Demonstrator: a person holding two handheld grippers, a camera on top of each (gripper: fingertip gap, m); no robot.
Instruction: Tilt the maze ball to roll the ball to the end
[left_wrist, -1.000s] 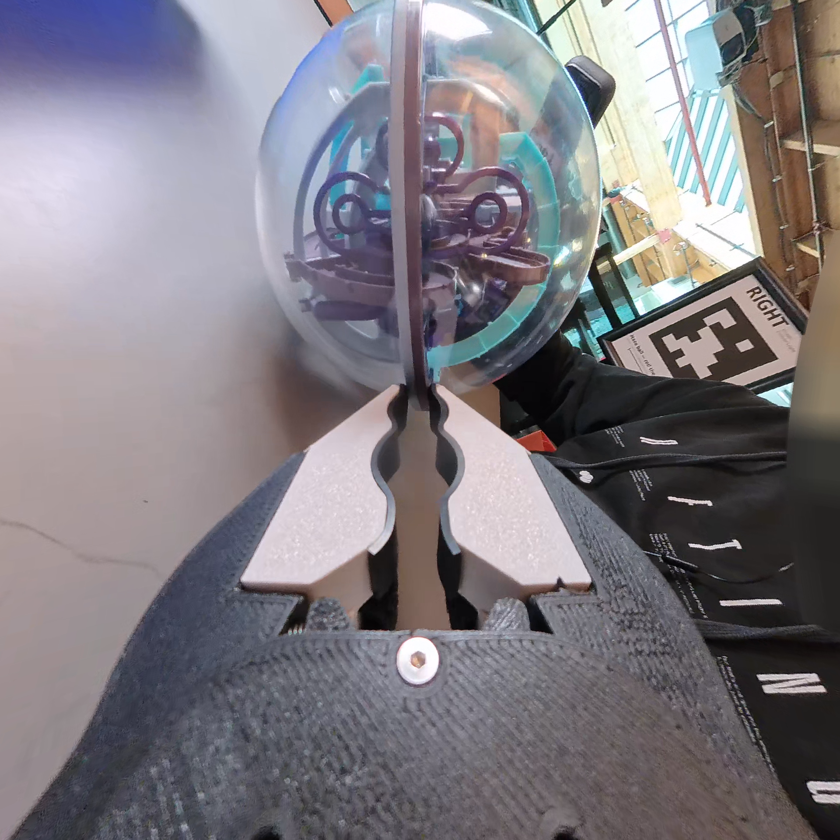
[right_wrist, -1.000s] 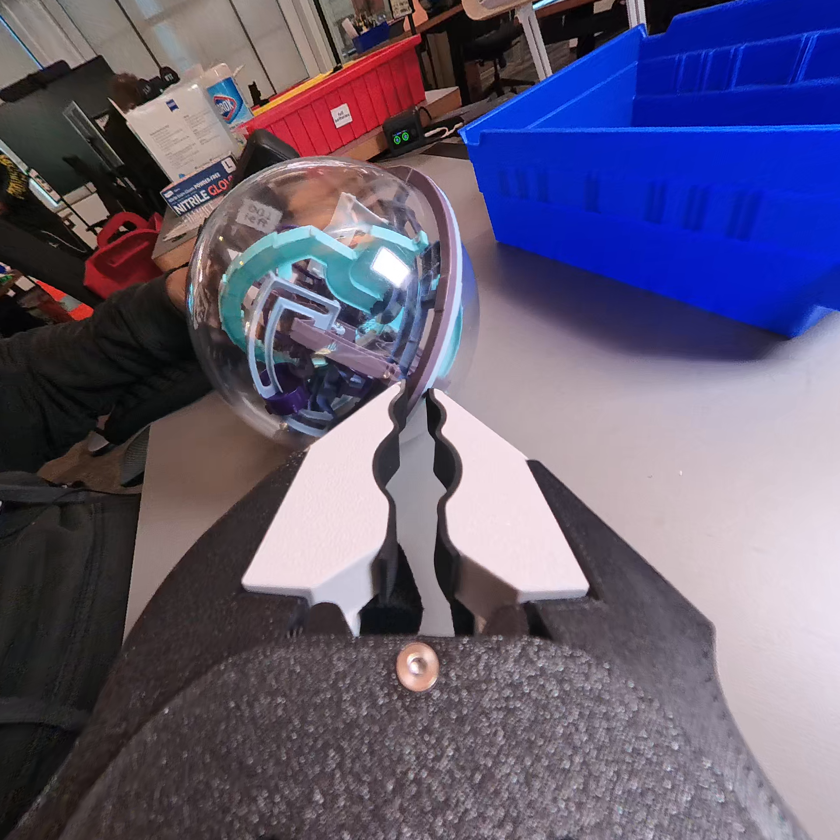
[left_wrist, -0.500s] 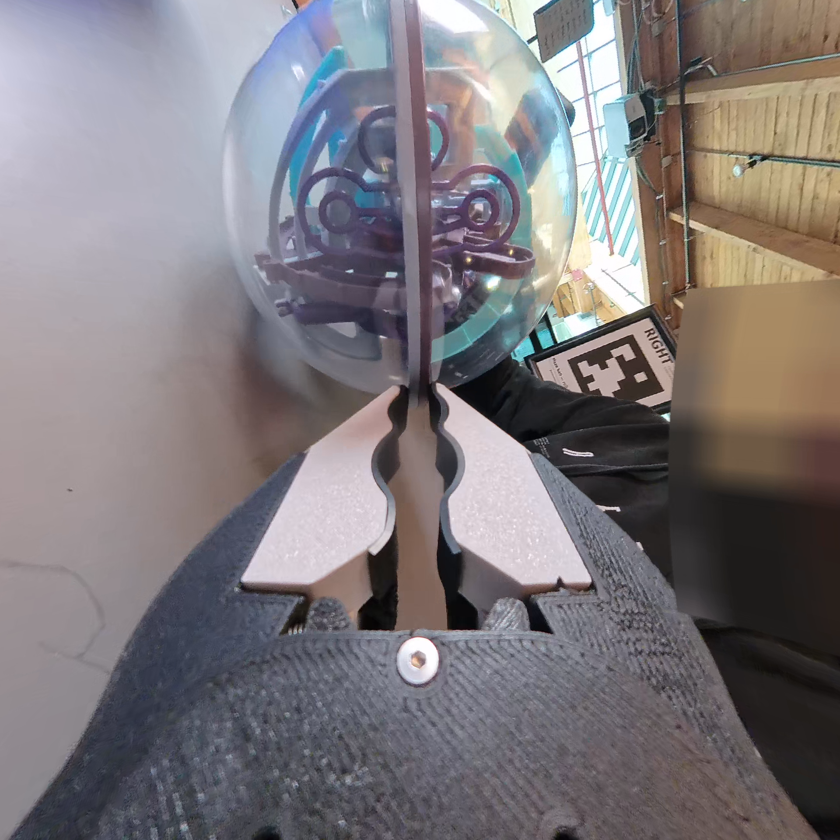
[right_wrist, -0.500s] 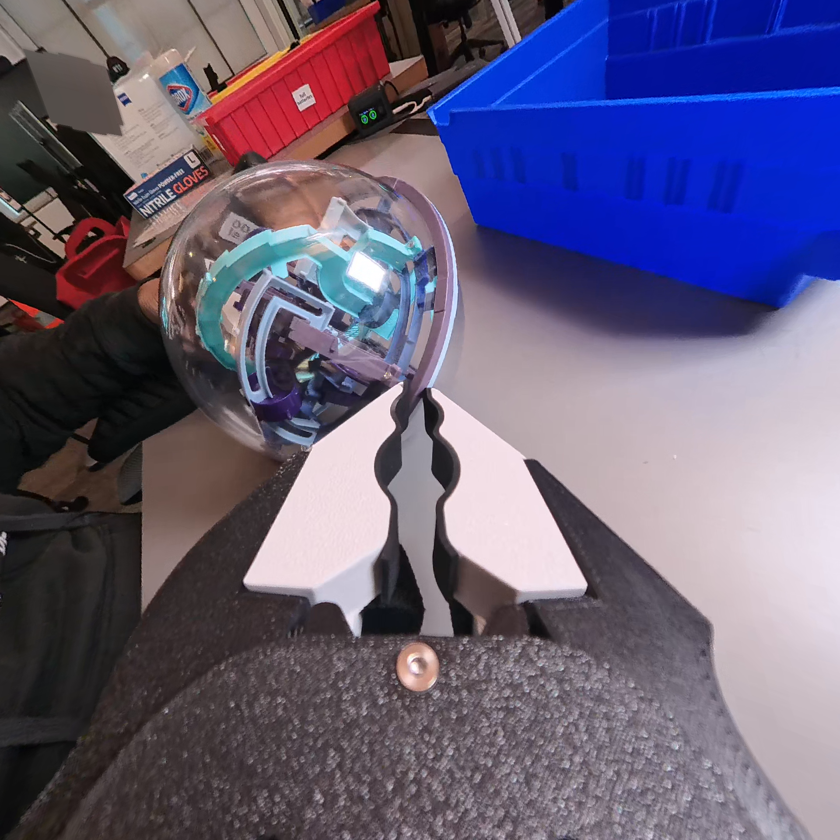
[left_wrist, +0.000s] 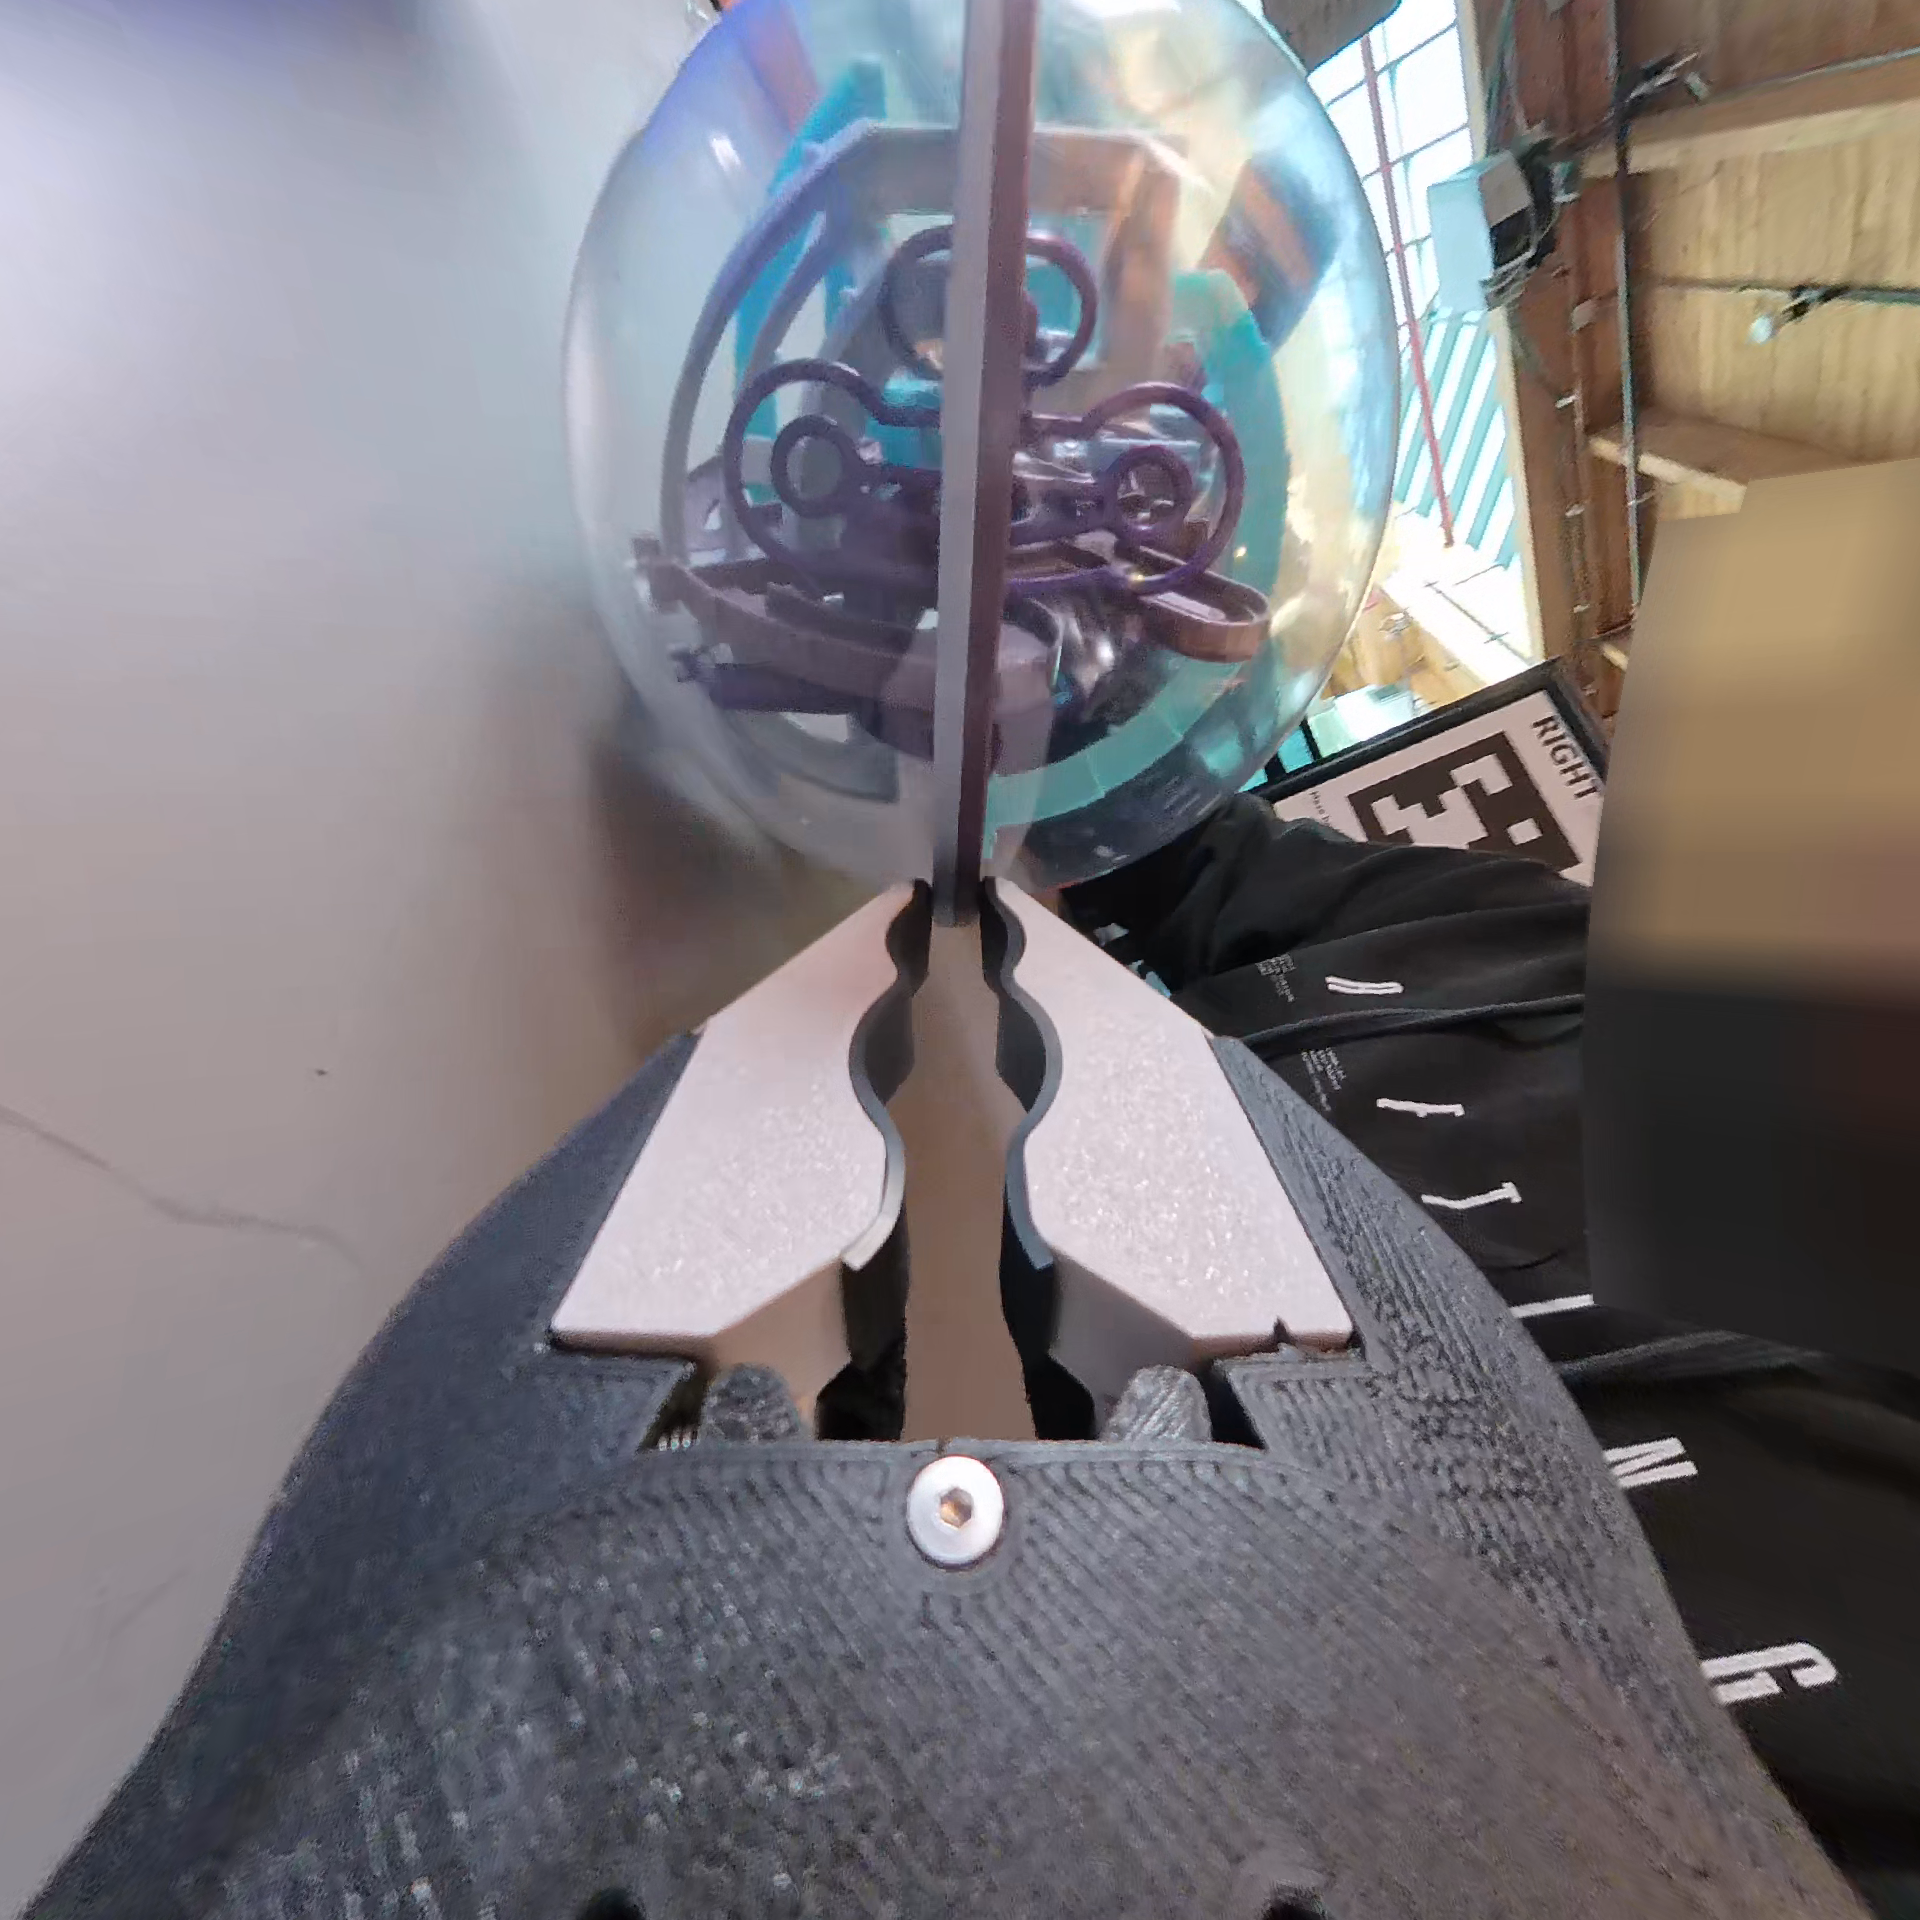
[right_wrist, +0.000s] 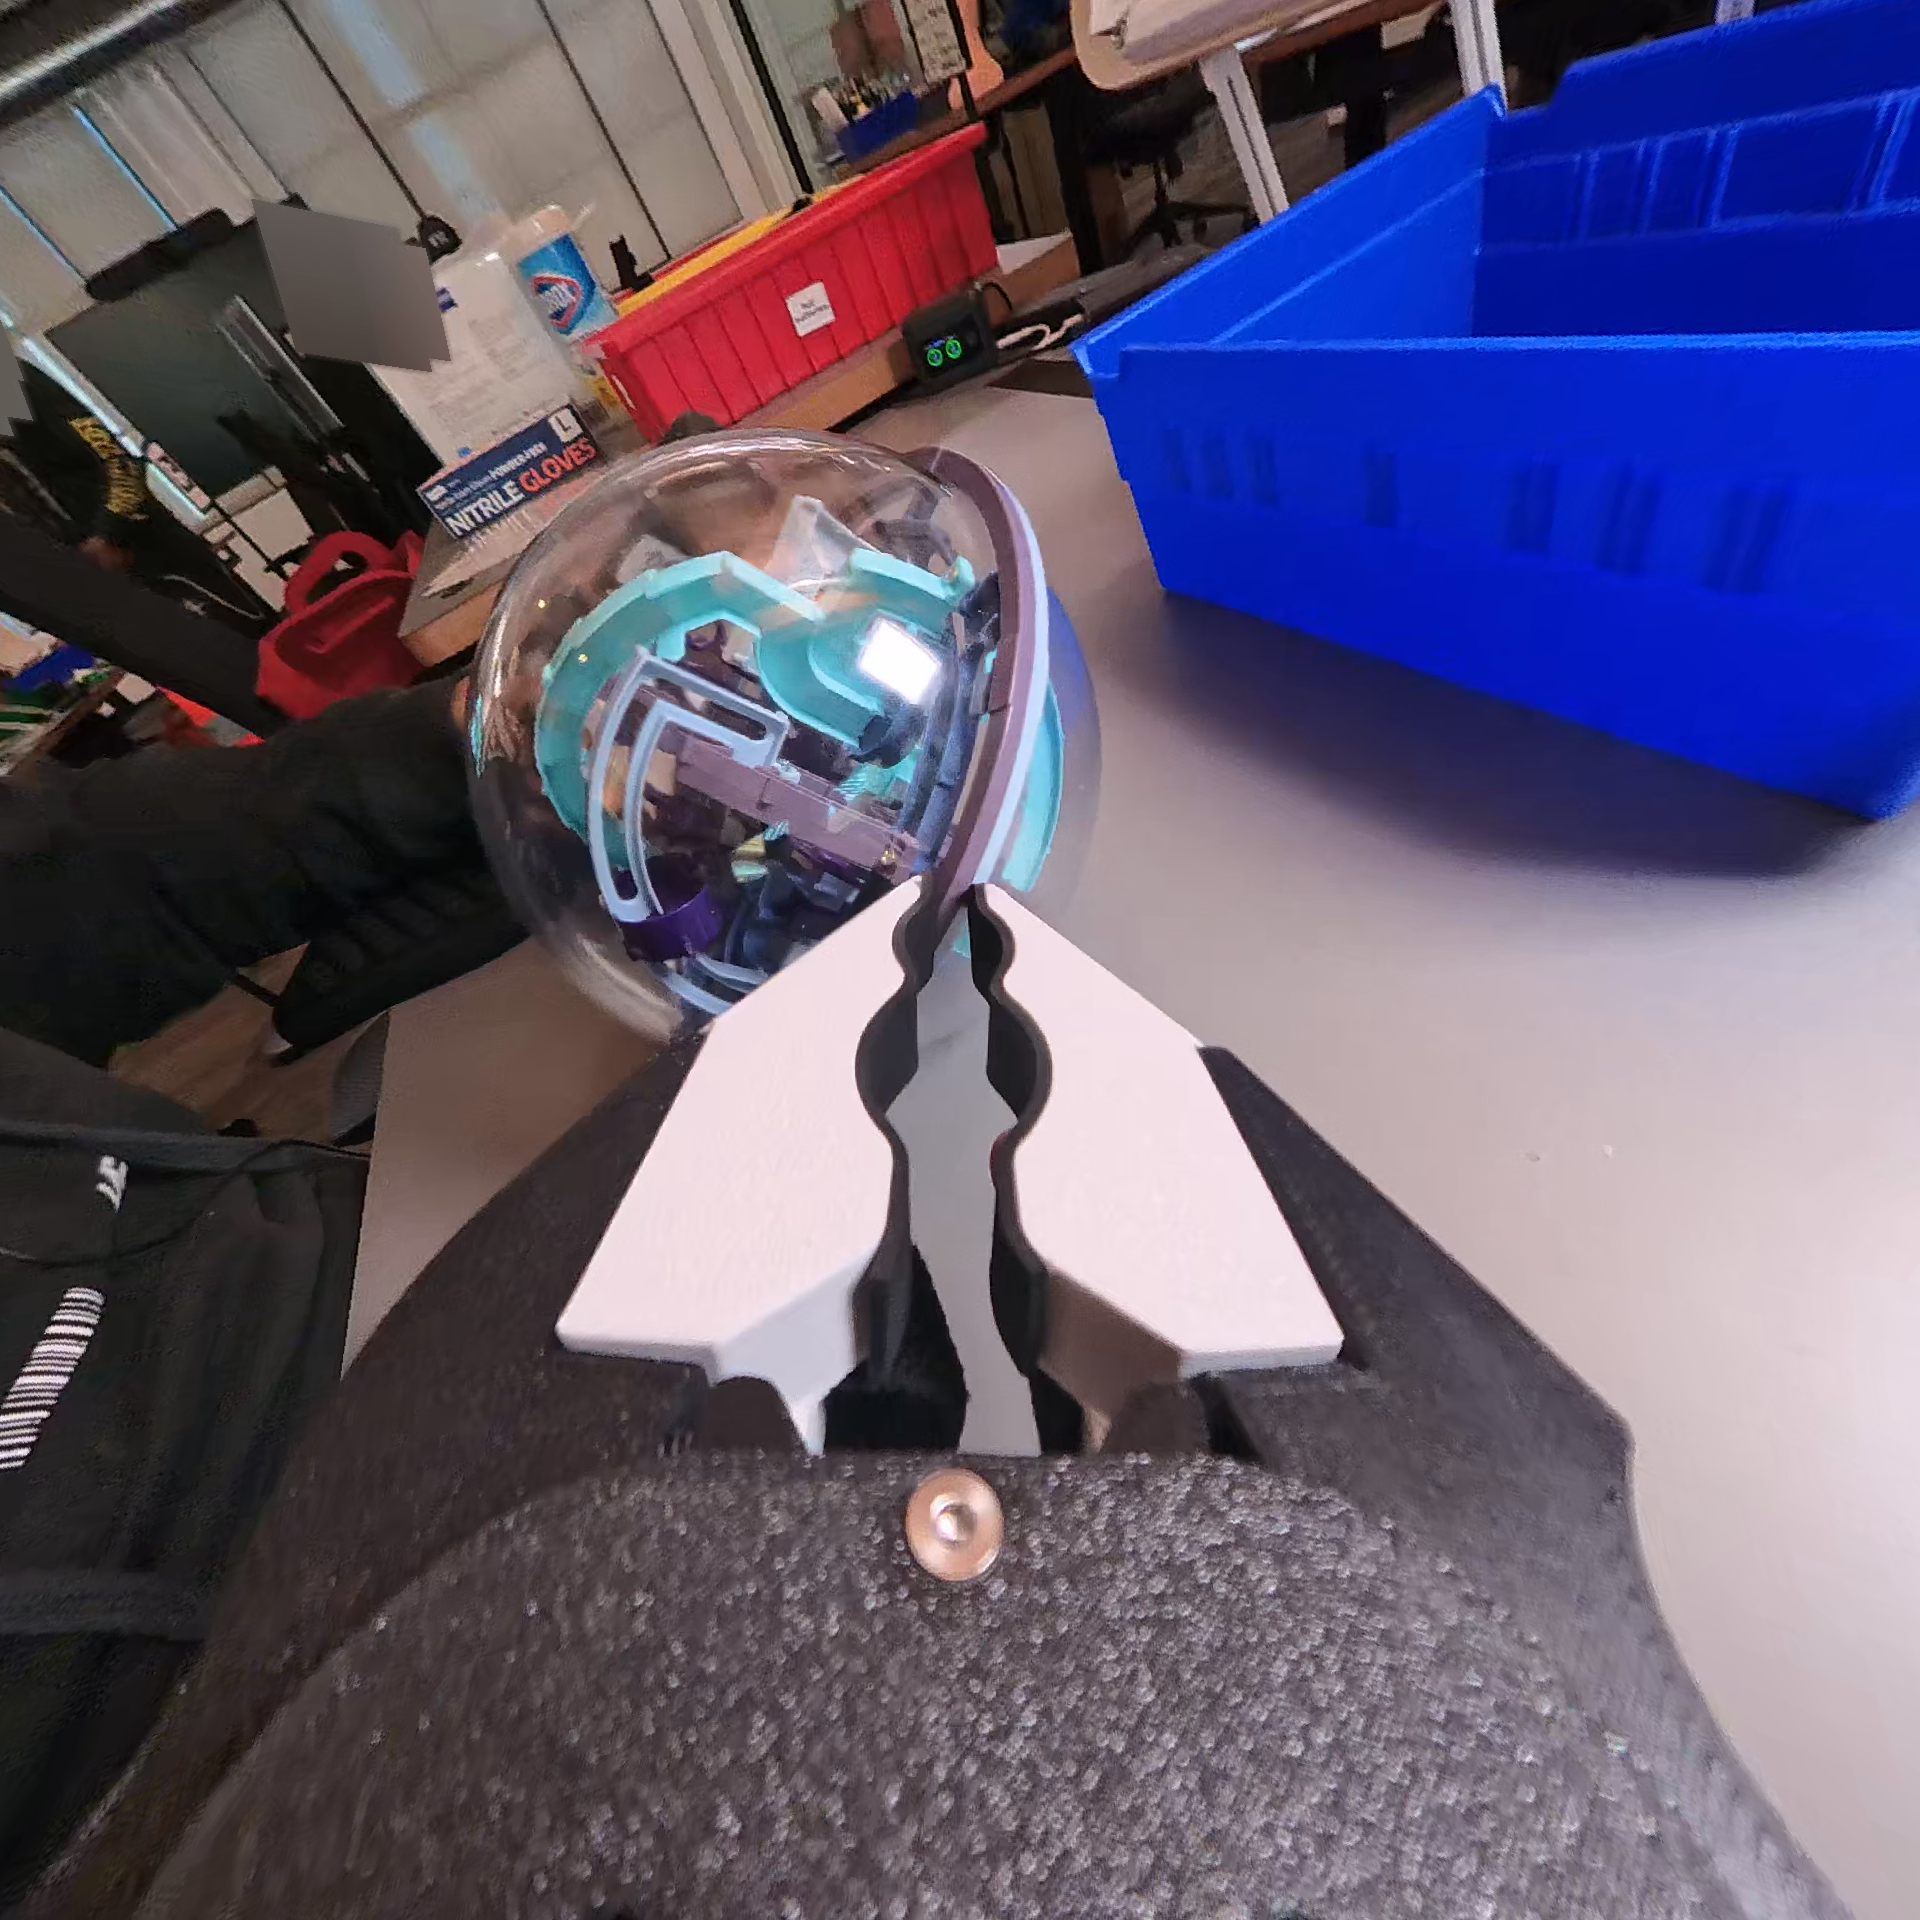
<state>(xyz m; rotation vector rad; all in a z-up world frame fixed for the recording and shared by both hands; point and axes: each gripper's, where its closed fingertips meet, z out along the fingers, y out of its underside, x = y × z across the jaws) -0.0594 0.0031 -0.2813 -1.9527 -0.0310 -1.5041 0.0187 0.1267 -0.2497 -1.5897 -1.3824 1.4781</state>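
Maze ball (left_wrist: 977, 436): clear sphere, held up off the grey table (right_wrist: 1403, 1039), not resting on it. A dark flat rim (right_wrist: 1003, 665) runs round its middle where the two halves meet. Inside: teal curved tracks, pale blue-grey rails, purple looped and ringed pieces stacked toward the centre. The small rolling ball cannot be picked out among the tracks.

Left gripper (left_wrist: 958, 904): fingertips pinched tight on the rim's edge, which runs straight up from between them in the left wrist view. Pale fingers (left_wrist: 769, 1143) with dark wavy inner edges, black textured body behind.

Right gripper (right_wrist: 943, 902): likewise clamped on the rim, at another spot on the sphere; from here the rim arcs up and to the right, most of the sphere bulging to the left of the tips. White fingers (right_wrist: 748, 1164), black foam-like body.

Both hold the same ring, so the ball hangs between them.

Around it: a black sleeve (right_wrist: 260, 831) just behind the sphere on its left in the right wrist view. Black garment with white lettering (left_wrist: 1455, 1143) to the right in the left wrist view, and a framed black-and-white marker board (left_wrist: 1455, 800) past it. Blue divided bin (right_wrist: 1558, 499) on the table, well right of the ball. Farther back a red bin (right_wrist: 800, 301), a glove box (right_wrist: 514, 483) and a wipes canister (right_wrist: 556, 286) on another bench.
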